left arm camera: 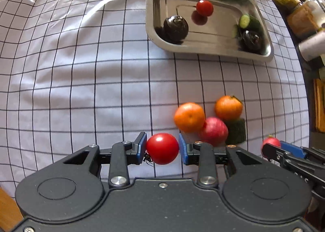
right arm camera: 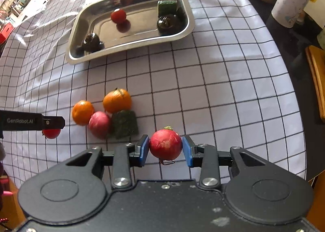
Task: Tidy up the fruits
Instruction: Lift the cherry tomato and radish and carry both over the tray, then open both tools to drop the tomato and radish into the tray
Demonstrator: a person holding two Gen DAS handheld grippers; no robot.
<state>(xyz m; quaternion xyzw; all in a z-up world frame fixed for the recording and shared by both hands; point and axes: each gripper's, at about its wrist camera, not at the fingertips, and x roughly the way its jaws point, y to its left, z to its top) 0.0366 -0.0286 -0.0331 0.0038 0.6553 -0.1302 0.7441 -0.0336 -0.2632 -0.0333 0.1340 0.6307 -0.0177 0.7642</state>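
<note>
A white cloth with a dark grid (right arm camera: 223, 90) covers the tabletop, sunlit at its far edge, with jars and a bottle along the right edge. Toward the far edge sits the steel tray (right arm camera: 187, 8), already holding a small tomato (right arm camera: 118, 15), two dark round fruits and a green cucumber piece. Nearer lies a cluster: two oranges (right arm camera: 117, 100), a pink-red fruit (right arm camera: 99, 121) and a green block. The left gripper (left arm camera: 162, 148) is clamped on a red tomato (left arm camera: 162, 148); the right gripper (right arm camera: 165, 148) grips a reddish pomegranate-like fruit (right arm camera: 165, 144). Both are mid-carry, I judge; next calls for reaching over the tray and releasing gently.
</note>
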